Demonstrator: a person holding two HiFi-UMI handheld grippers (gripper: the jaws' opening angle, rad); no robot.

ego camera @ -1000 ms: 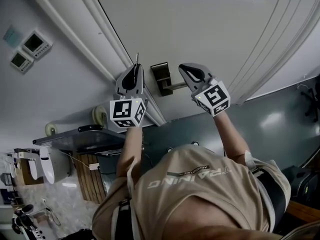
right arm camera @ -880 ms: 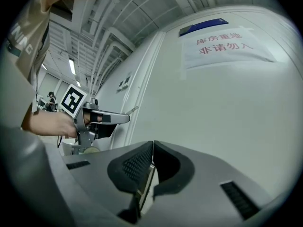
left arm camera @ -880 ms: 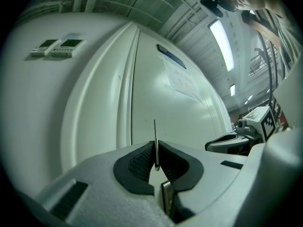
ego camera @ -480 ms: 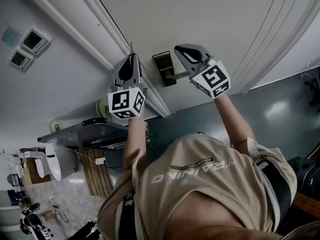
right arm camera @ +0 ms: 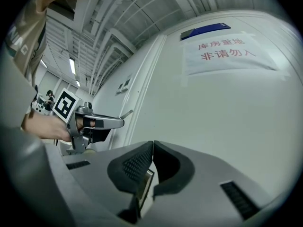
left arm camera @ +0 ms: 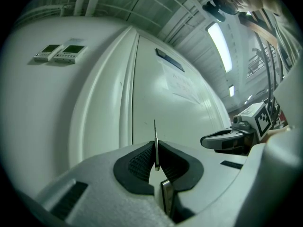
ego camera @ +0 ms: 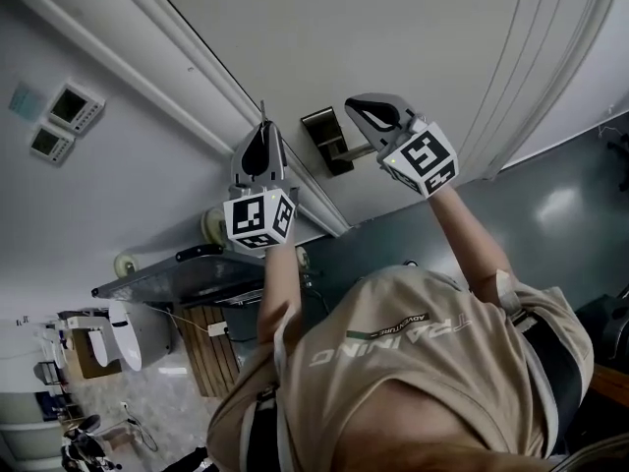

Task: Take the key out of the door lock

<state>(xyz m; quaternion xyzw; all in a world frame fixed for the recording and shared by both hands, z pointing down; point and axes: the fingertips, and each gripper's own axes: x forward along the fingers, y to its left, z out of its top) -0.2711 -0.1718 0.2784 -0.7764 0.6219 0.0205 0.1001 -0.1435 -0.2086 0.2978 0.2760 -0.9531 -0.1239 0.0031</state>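
Left gripper is clenched on the key. The thin metal blade stands upright between the dark pads and sticks out past the tips toward the door. From the head view this gripper is raised in front of the door frame moulding, to the left of the lock plate, with the key showing as a fine sliver beyond its tips. The key is out of the lock and apart from the plate.

Right gripper has its jaws pressed together with nothing between them. It faces the pale door, which carries a paper notice with red characters. In the head view it sits just beside the lock plate, on the plate's right, over the lever handle that juts from it. Whether it touches the handle cannot be told.

Each gripper shows in the other's view, and the two are near each other and level. The right one appears at the right edge of the left gripper view. The left one appears at the left of the right gripper view.
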